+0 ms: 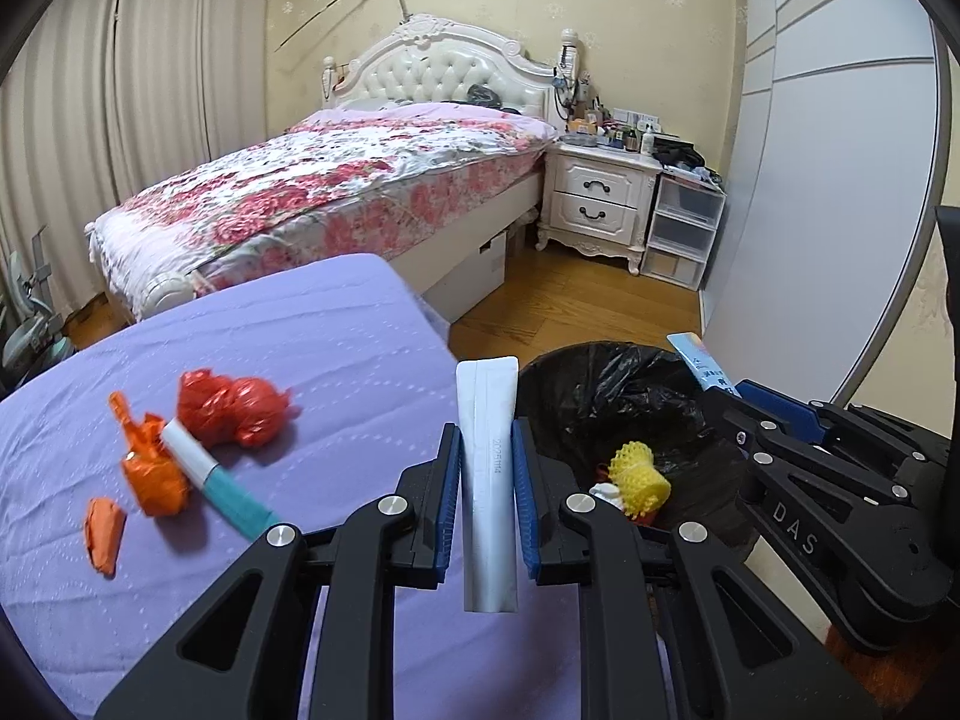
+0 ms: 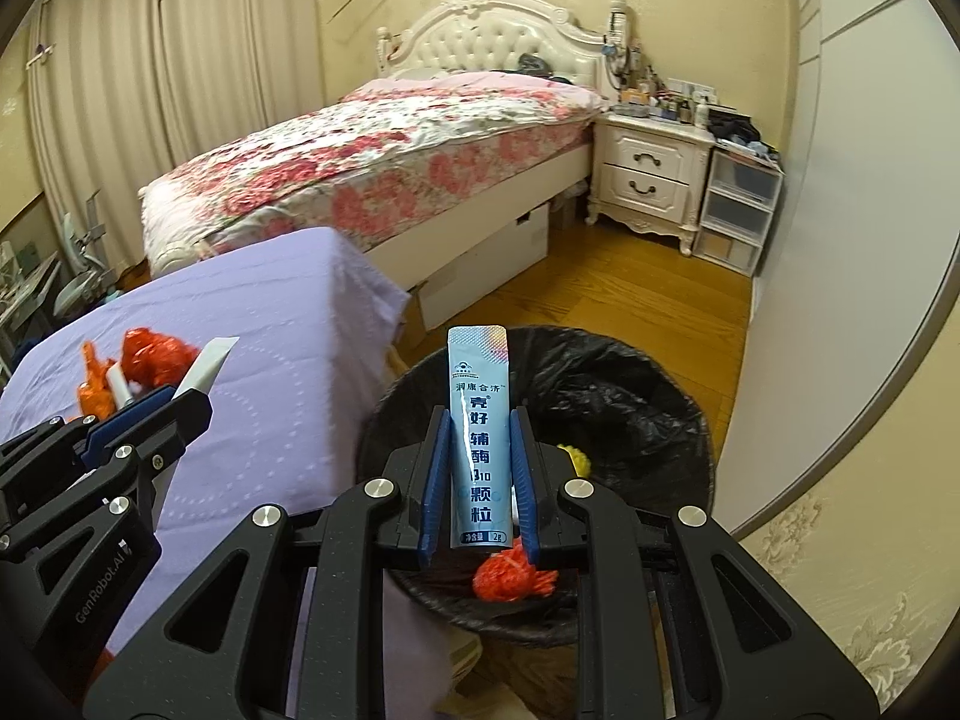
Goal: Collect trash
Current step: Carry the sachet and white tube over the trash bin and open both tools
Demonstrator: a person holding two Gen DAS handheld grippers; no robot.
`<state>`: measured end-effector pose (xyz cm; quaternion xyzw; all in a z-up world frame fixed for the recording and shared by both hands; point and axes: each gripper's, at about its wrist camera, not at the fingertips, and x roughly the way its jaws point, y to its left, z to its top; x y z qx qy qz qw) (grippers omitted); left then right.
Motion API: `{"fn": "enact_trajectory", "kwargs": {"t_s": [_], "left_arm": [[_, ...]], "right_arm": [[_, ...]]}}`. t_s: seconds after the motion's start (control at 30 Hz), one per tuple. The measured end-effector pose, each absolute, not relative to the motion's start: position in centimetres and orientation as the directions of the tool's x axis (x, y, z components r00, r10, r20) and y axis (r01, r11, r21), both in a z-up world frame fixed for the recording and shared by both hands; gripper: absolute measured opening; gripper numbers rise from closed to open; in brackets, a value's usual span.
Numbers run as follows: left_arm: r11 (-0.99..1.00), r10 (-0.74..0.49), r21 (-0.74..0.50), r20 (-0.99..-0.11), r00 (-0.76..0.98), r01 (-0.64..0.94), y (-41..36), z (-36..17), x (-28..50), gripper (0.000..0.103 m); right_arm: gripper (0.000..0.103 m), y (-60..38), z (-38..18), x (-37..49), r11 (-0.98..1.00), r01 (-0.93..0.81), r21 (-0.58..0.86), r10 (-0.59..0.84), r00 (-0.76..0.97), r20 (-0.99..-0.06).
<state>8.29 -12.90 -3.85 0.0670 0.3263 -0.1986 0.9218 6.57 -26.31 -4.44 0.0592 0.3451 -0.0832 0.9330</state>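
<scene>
On the purple cloth (image 1: pixel 252 360) at left, scraps waited: an orange wrapper (image 1: pixel 153 468), a red bag (image 1: pixel 231 405) and a teal-and-white tube (image 1: pixel 210 474) lying slantwise, its white end up-left, touching the wrapper and just beside the bag. All looked light and crushable; the tube seemed the stiffest, best pinched across its middle.

The left gripper (image 1: pixel 487 462) was clamped on a white sachet (image 1: pixel 487 480), flat and thin, held across its narrow width near mid-length. The sachet's long axis ran along the fingers, its flared end pointing away, at the cloth's edge just beside the bin (image 1: pixel 600 384). It likely weighed almost nothing and would bend or slip if held loosely.

The right gripper (image 2: pixel 479 468) was closed on a blue sachet (image 2: pixel 479 432), printed face to the camera, long axis upright along the fingers, sealed top pointing away, poised over the black-lined bin, where yellow netting (image 1: pixel 639 480) and red netting (image 2: pixel 510 579) already lay.
</scene>
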Motion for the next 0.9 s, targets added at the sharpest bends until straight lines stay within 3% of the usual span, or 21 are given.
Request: {"fn": "enact_trajectory", "kwargs": {"t_s": [0.9], "left_arm": [[0.905,-0.263,0.066,-0.692,0.673,0.421,-19.1,-7.1,13.2,0.018]], "right_arm": [[0.020,-31.1,-7.2,9.3,0.946,0.322,0.022,-0.223,0.701,-0.677]]}}
